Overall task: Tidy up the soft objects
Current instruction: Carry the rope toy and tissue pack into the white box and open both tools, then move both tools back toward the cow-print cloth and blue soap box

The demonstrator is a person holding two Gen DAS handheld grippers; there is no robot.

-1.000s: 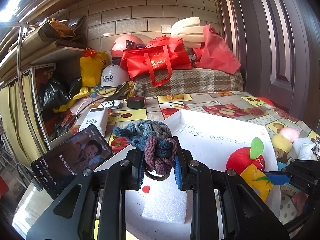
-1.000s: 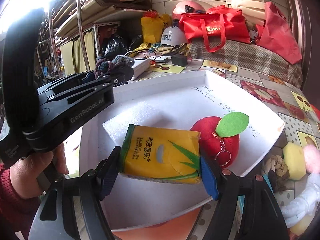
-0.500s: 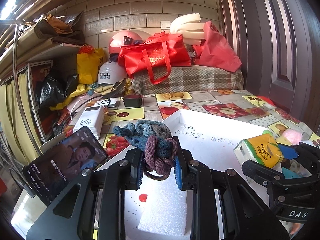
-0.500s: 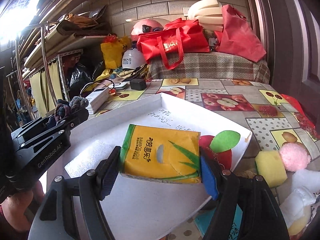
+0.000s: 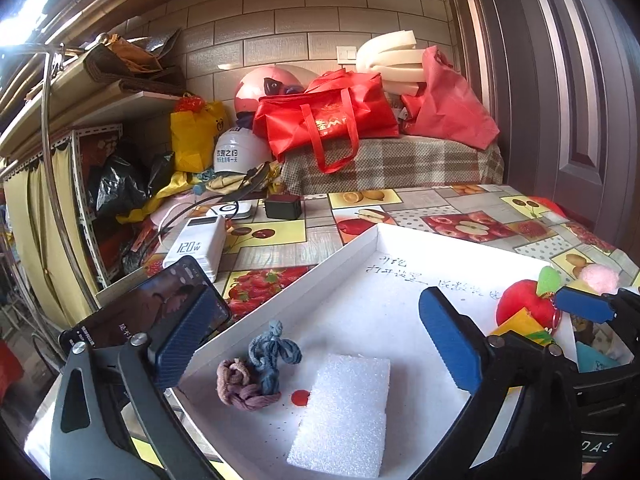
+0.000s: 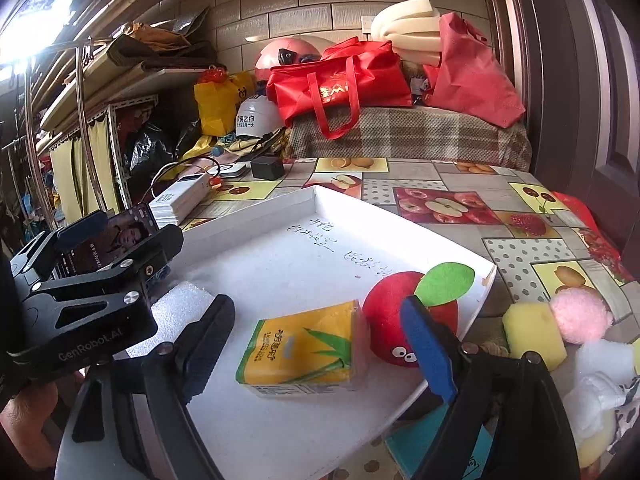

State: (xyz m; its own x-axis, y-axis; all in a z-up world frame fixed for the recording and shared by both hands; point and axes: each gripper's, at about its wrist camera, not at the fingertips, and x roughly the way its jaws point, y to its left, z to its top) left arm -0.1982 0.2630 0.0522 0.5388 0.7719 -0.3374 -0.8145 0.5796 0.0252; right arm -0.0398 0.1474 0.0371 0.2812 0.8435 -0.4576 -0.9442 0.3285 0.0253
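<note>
Right claw [image 6: 316, 344], just opened, hides part of the plush apple [image 6: 390, 312].

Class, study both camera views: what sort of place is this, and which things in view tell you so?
Most likely a cluttered home storeroom or utility corner. Clues: a bare brick wall, metal shelving piled with cardboard and bags, helmets and red shopping bags heaped on a covered bench, and a fruit-print tablecloth.

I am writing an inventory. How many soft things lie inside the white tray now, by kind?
Knotted hair ties: 1 bundle
Foam block: 1
Tissue pack: 1
Plush apple: 1
Total: 4, all in the white tray.
</note>
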